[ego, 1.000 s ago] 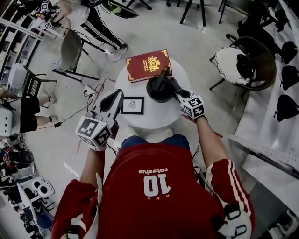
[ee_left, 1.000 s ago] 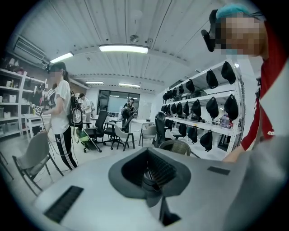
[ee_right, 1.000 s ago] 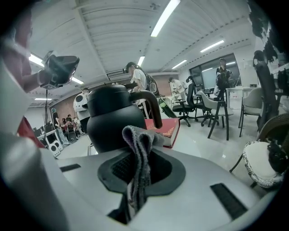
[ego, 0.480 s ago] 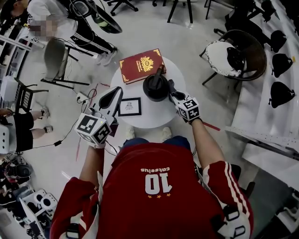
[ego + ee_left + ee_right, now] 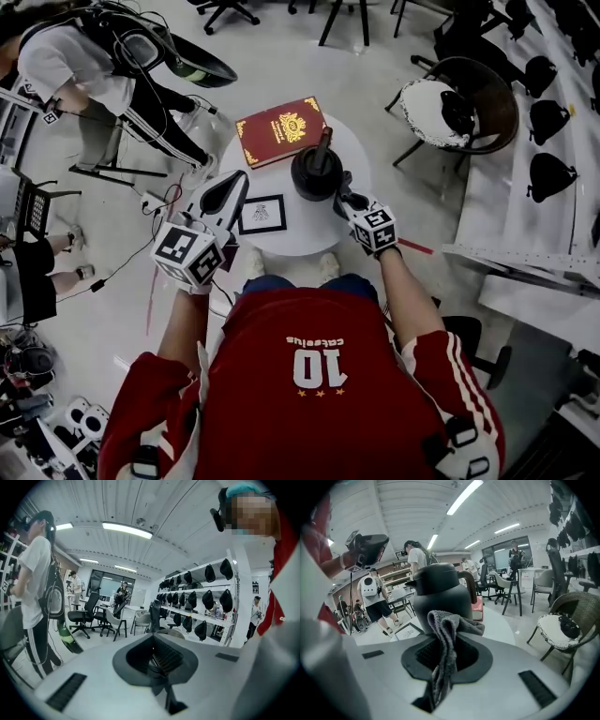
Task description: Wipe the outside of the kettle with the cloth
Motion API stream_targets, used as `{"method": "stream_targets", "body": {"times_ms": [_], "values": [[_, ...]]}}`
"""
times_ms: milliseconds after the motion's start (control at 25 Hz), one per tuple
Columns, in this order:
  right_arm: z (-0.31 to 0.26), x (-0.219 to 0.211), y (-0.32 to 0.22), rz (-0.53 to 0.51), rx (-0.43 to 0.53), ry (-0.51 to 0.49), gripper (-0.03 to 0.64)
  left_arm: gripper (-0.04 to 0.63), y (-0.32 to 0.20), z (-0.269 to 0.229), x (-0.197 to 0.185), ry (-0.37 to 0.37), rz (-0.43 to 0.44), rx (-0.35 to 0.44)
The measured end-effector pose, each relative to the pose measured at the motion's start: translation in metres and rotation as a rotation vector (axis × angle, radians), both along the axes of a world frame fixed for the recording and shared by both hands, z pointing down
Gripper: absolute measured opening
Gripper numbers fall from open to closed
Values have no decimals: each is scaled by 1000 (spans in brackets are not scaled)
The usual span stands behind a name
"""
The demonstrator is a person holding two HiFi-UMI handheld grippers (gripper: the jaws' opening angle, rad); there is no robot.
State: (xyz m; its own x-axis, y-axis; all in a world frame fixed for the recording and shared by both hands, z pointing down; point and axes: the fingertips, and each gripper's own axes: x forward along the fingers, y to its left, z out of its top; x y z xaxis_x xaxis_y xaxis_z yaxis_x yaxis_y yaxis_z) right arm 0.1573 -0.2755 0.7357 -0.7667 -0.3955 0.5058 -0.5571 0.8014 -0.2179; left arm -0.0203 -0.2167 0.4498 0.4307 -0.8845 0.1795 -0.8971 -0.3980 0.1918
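Pinching the cloth (image 5: 446,629), right gripper (image 5: 344,199) faces the upright kettle (image 5: 316,174); left gripper (image 5: 157,660) jaws together.

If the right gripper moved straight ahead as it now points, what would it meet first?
Most likely the side of the black rounded kettle, led by the grey cloth clamped in the right gripper; depth is unclear.

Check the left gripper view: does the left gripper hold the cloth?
No, the left gripper has its jaws together on nothing; the cloth hangs in the right gripper.

Outstretched right tool (image 5: 346,194), jaws clamped; left tool (image 5: 228,192) (jaws together) raised aside.
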Motion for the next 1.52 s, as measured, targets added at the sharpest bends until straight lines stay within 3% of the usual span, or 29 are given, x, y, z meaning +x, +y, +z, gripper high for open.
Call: {"method": "stream_targets", "body": {"times_ms": [840, 1520], "values": [[7, -33, 49, 114, -48, 130, 54, 8, 6, -17, -48, 39, 156, 31], [0, -82, 61, 210, -56, 177, 54, 8, 5, -15, -108, 78, 242, 35]]}}
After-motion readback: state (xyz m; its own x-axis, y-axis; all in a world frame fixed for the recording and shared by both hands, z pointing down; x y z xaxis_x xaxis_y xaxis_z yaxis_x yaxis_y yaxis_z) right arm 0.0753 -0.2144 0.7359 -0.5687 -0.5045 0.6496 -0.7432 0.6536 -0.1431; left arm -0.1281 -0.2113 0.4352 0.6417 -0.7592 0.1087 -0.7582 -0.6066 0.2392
